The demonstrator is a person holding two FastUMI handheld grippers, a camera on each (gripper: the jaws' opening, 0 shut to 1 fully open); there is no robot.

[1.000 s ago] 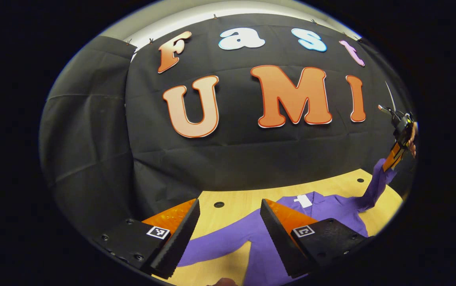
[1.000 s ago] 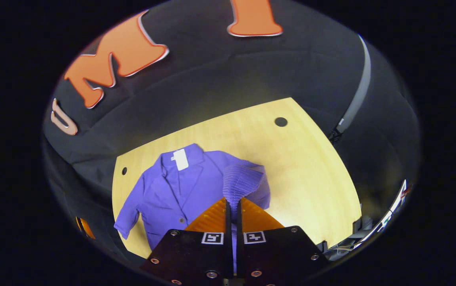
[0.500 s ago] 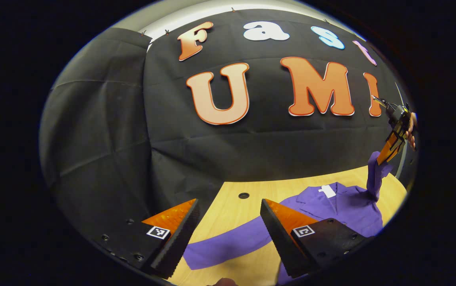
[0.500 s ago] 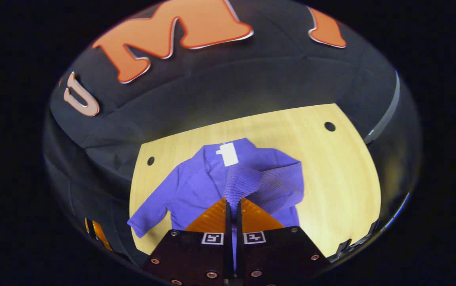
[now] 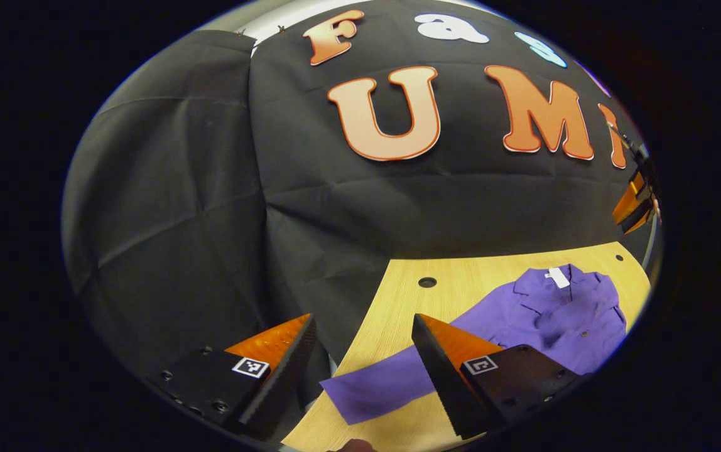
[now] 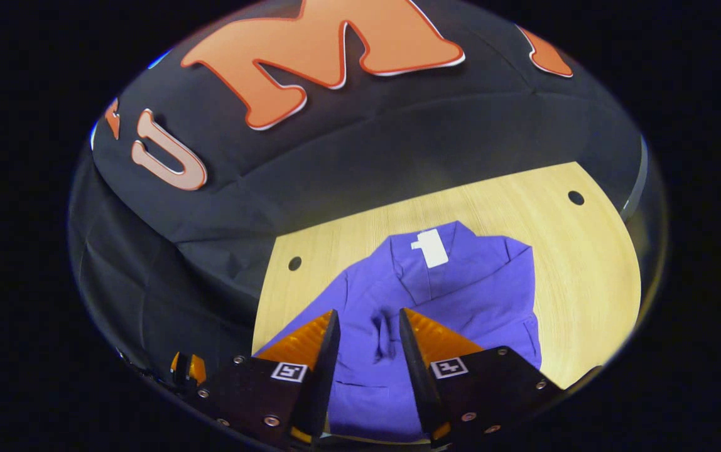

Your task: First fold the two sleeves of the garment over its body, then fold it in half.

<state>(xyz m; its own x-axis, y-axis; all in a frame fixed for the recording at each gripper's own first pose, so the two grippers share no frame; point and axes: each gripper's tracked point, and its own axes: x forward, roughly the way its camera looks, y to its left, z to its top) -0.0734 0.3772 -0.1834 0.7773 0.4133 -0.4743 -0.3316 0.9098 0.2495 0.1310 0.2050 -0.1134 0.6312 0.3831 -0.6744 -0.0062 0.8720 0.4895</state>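
Presently, left gripper view: the left gripper (image 5: 363, 361) is held with jaws released and empty above the near edge of the wooden surface (image 5: 455, 289). The purple garment (image 5: 561, 314) is laid flat there, its unfolded sleeve (image 5: 385, 383) stretched toward the jaws. The right gripper (image 5: 634, 204) is seen farther off.

Right gripper view: the right gripper (image 6: 370, 361) is held over the garment (image 6: 461, 295), jaws released, nothing grasped. One sleeve is judged folded onto the body in a loose bunch (image 6: 382, 329).

Risk noted: the bunched sleeve may slide off if the body is dragged while the other sleeve is taken.
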